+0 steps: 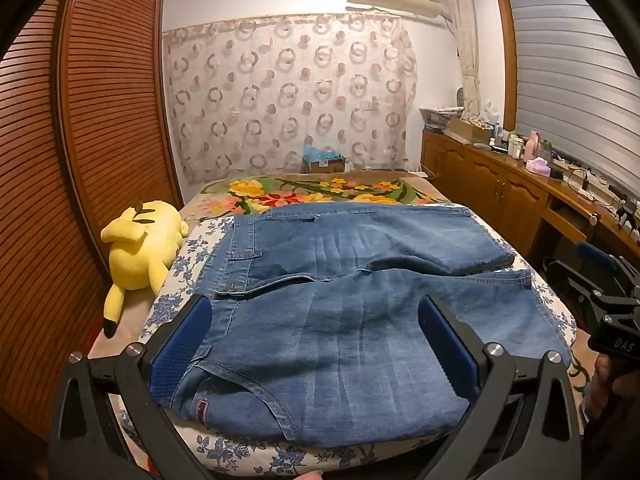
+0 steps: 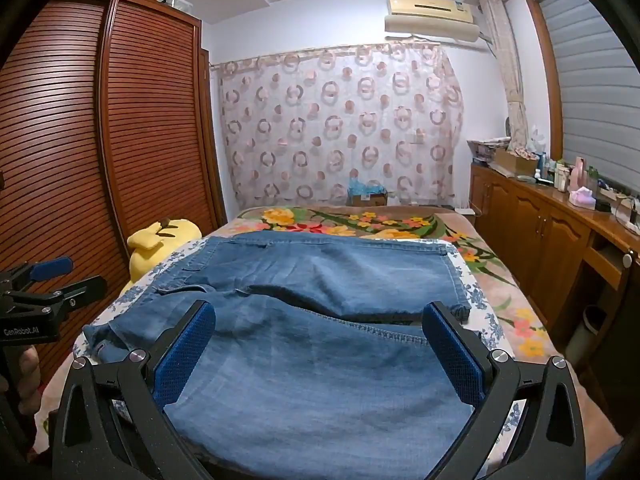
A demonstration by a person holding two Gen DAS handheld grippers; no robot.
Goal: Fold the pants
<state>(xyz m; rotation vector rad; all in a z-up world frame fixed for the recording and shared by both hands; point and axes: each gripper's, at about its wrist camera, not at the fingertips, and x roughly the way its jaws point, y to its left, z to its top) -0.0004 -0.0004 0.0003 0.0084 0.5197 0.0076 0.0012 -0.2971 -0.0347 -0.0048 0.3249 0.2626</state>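
The bed (image 1: 168,304) carried blue pants (image 1: 340,312) spread flat, beside a yellow plush (image 1: 140,248). Above the pants' near edge hung the left gripper (image 1: 316,344) and right gripper (image 2: 320,344), jaws apart, gripping nothing.

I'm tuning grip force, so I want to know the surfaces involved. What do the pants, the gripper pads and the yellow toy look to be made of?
Pants: faded blue denim, matte, with visible stitched seams and a woven grain.
Pads: blue, with a dotted texture; probably rubber or foam, hard to tell which.
Yellow toy: soft plush fabric, likely stuffed, with rounded, slumped shapes.
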